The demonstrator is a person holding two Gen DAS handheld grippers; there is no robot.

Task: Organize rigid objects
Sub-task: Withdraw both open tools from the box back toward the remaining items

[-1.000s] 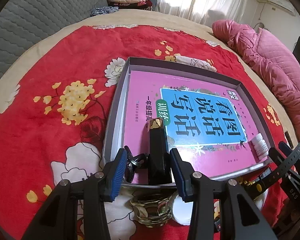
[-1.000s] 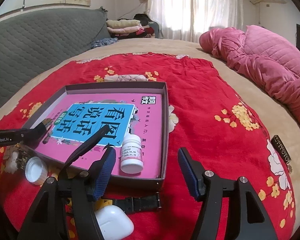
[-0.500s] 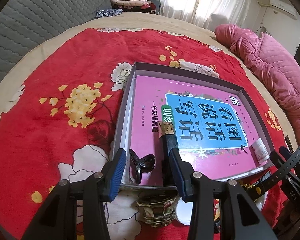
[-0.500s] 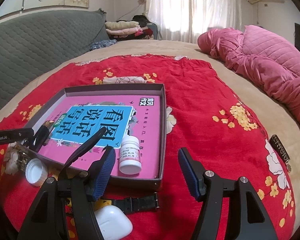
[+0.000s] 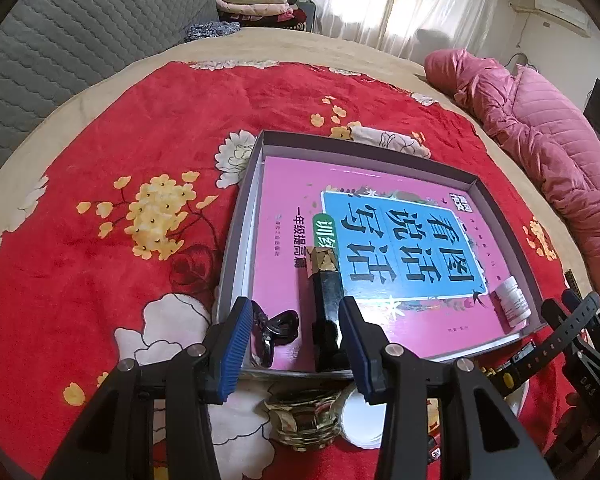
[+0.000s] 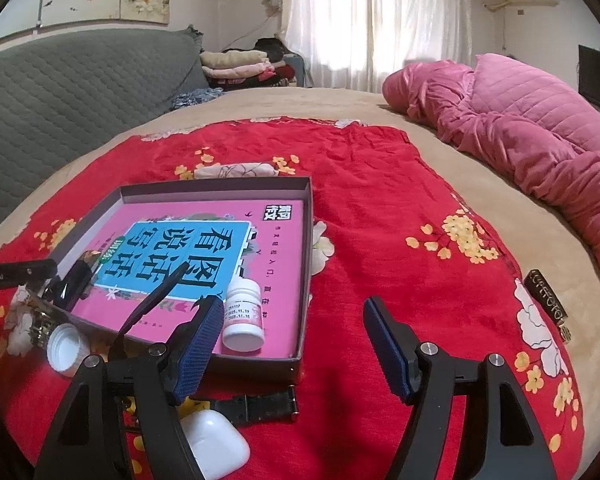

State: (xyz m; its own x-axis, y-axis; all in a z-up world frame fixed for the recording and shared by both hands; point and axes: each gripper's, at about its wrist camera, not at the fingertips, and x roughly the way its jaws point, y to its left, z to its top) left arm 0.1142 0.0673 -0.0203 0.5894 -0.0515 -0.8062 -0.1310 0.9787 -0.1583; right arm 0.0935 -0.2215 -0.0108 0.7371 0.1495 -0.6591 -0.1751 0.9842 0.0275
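The left gripper (image 5: 292,340) has drawn back from the black rectangular bottle (image 5: 327,320), which now lies released in the box (image 5: 496,204) on the pink book (image 5: 292,200), just ahead of the open fingers beside the black clip (image 5: 278,328). That item looks placed. The right gripper (image 6: 292,344) hangs open and empty; the white pill bottle (image 6: 243,312) rests in the box just beyond its left finger.
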